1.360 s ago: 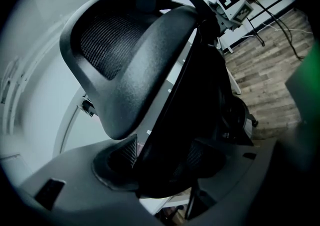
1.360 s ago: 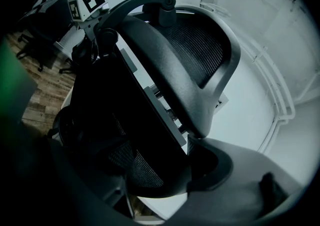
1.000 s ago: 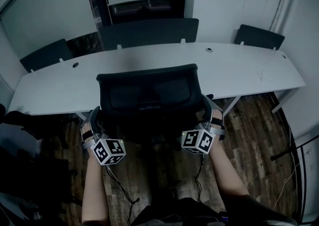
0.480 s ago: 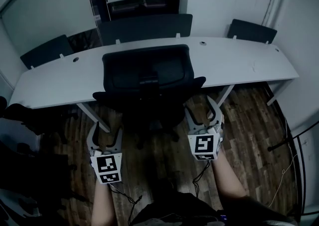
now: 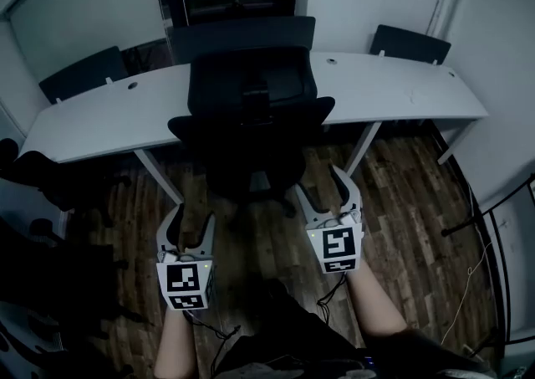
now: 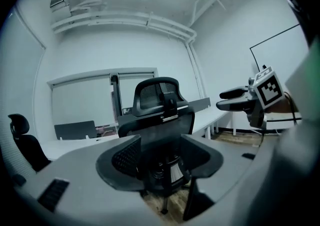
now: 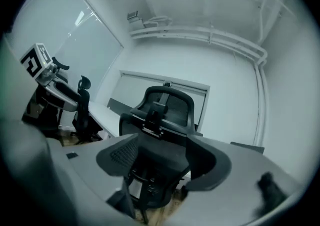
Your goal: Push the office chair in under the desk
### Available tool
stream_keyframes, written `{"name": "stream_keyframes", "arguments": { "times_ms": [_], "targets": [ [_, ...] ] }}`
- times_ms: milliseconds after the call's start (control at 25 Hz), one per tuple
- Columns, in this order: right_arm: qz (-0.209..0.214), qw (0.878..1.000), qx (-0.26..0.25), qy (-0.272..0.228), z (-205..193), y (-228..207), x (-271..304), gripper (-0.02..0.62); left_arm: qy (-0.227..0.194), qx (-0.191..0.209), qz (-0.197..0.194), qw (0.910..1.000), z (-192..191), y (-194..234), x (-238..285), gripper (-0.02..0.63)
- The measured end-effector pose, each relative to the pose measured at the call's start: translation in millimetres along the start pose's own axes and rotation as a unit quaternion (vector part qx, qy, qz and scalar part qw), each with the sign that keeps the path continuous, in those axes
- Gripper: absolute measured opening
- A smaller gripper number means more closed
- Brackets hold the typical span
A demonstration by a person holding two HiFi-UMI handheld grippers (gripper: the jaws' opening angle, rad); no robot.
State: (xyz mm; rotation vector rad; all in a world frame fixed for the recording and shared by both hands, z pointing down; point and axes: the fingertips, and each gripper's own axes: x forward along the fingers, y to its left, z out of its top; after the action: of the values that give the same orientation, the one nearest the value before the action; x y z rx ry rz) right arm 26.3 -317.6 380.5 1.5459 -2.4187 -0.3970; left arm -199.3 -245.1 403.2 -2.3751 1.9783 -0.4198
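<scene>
Head view: office chair [image 5: 251, 110] stands at the table's [image 5: 401, 89] near edge, backrest upright, seat looks partly under. From the left hand-held gripper [image 5: 192, 218] it lies at 1 o'clock. From the right hand-held gripper [image 5: 320, 185] it lies at 11 and is nearer. Neither touches it.
Left gripper view: jaws fairly wide, just been closing, nothing gripped, chair ahead.
Right gripper view: jaws wide, empty, chair ahead.

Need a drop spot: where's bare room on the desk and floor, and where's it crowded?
Bare: long white desk top both sides of the black mesh office chair; dark wood-plank floor right of it. Crowded: desk middle, where the chair's back stands; second black chair on the floor at left.
</scene>
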Motion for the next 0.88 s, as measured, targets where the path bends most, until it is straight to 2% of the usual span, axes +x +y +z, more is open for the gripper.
{"name": "stream_keyframes", "arguments": {
  "times_ms": [80, 200, 240, 320, 400, 520, 880],
  "targets": [
    [0.005, 1.0, 0.001, 0.0, 4.0, 13.1, -20.9, 0.299, -0.002, 0.002, -0.001, 1.0, -2.2, -6.7, -18.5, 0.216],
    [0.0, 1.0, 0.002, 0.0, 8.6, 28.2, -49.7, 0.237, -0.011, -0.007, -0.004, 0.9999, -3.2, -18.4, -42.3, 0.17],
    [-0.004, 1.0, 0.004, 0.001, 9.4, 32.1, -58.9, 0.207, -0.013, -0.009, -0.005, 0.9999, -3.7, -22.4, -49.7, 0.148],
    [-0.013, 1.0, 0.012, 0.005, 9.9, 38.5, -76.3, 0.103, -0.015, -0.011, -0.008, 0.9998, -5.2, -30.5, -63.4, 0.113],
    [-0.013, 1.0, 0.004, 0.019, 7.5, 47.2, -90.2, 0.047, -0.012, -0.012, -0.014, 0.9998, -8.2, -38.8, -74.6, 0.1],
    [0.0, 0.999, -0.009, 0.034, 4.3, 63.8, -105.7, 0.03, -0.002, -0.018, -0.024, 0.9996, -16.7, -49.1, -87.7, 0.098],
    [0.018, 0.998, 0.013, 0.059, -8.9, 87.1, -141.3, 0.02, 0.011, -0.028, -0.034, 0.999, -34.5, -69.2, -121.1, 0.098]
  ]
}}
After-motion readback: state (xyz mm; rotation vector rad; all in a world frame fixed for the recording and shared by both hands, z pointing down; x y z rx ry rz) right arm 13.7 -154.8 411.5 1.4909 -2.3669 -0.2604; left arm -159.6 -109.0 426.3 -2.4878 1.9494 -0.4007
